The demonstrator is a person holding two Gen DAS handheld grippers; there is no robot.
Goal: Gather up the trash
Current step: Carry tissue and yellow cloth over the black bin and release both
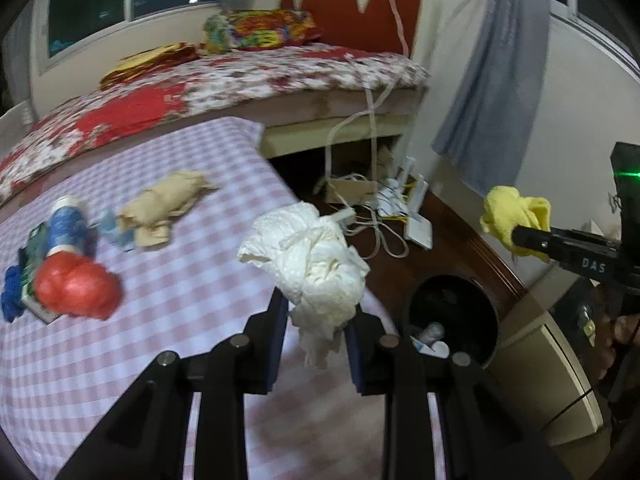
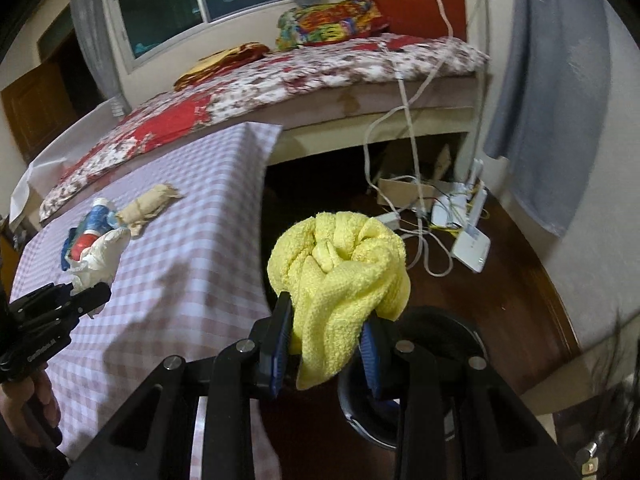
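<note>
Left fingers (image 1: 280,316) clamp white wad (image 1: 310,260), right fingers (image 2: 280,328) yellow cloth (image 2: 340,276); bin (image 1: 452,320) near; tan wad (image 1: 168,208), red bag (image 1: 76,288) left on surface (image 1: 180,300).

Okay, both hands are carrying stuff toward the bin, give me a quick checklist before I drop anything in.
1. Left tool gripping the white crumpled wad: ok.
2. Right tool gripping the yellow cloth: ok.
3. Black trash bin open, with room: ok; a few items lie at its bottom.
4. White wad over the bin mouth: not ok; in the left view it hangs above the checkered tablecloth edge, beside the bin.
5. Yellow cloth over the bin mouth: cannot tell; the right view shows the bin just below and behind it.
6. Cables clear of the bin: ok.
</note>
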